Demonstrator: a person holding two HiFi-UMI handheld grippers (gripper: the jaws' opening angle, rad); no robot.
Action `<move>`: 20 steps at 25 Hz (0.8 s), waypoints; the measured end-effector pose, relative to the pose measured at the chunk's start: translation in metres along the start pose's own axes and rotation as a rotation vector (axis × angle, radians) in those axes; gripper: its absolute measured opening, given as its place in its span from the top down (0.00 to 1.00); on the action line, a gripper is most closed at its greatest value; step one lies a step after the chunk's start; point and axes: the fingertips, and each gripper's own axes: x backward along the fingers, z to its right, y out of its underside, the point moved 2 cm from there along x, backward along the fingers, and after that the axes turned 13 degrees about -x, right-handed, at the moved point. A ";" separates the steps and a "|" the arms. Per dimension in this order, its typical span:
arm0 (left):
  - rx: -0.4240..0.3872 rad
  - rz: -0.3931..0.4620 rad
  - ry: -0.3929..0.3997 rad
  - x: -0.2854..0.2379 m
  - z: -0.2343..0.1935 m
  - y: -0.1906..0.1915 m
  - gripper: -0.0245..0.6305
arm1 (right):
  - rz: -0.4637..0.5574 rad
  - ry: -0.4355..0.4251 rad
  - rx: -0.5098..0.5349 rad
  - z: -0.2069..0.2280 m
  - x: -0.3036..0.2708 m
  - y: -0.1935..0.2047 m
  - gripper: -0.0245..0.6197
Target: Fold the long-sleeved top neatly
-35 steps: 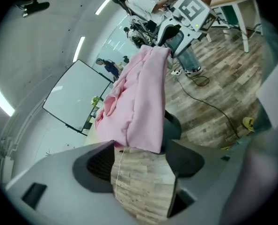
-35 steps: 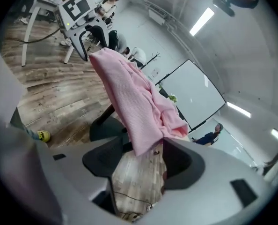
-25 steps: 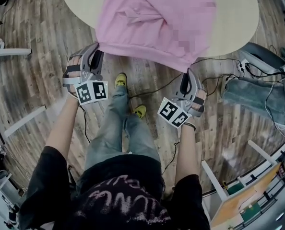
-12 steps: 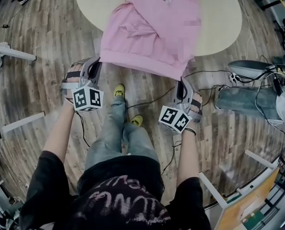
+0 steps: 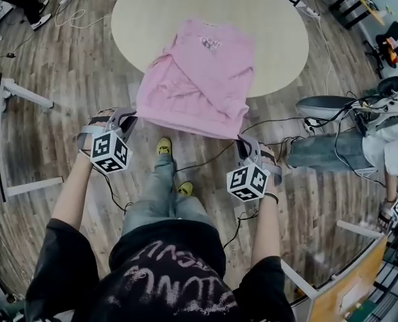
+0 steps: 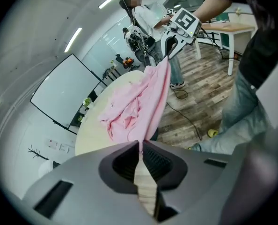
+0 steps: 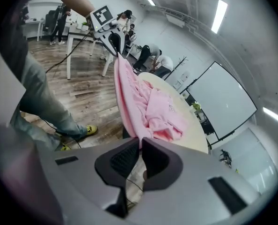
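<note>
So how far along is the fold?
Done: both claws grip the hem. The left claw's jaws have just been closing on one corner, and the right claw is shut on the other. In hand: the top is stretched off the table edge. Left: all the folds; none shows yet.

Table (image 5: 152,19): round, pale beige top, filling the upper middle of the head view.
On the table: the pink long-sleeved top (image 5: 206,72), rumpled, lying from the centre out to the 6 o'clock rim.
Overhang: the hem runs out past the rim at 6 o'clock, clear of the tabletop.
Bare tabletop: from 8 o'clock round through 12 to 4 o'clock.
Floor (image 5: 72,79): grey-brown wood planks all round the table.
On the floor: dark cables (image 5: 212,158) at 5 o'clock of the table, yellow shoes (image 5: 163,145) at 6 o'clock.
</note>
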 end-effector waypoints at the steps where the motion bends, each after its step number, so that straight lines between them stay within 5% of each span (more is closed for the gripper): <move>1: -0.006 0.003 0.020 0.001 -0.008 -0.002 0.91 | -0.004 -0.024 0.006 0.005 0.003 -0.003 0.92; 11: -0.047 0.093 0.193 -0.004 -0.123 -0.019 0.91 | -0.068 -0.223 -0.021 0.095 0.006 -0.049 0.92; 20: -0.003 0.136 0.310 -0.087 -0.222 -0.017 0.91 | -0.147 -0.311 -0.093 0.188 -0.055 -0.080 0.92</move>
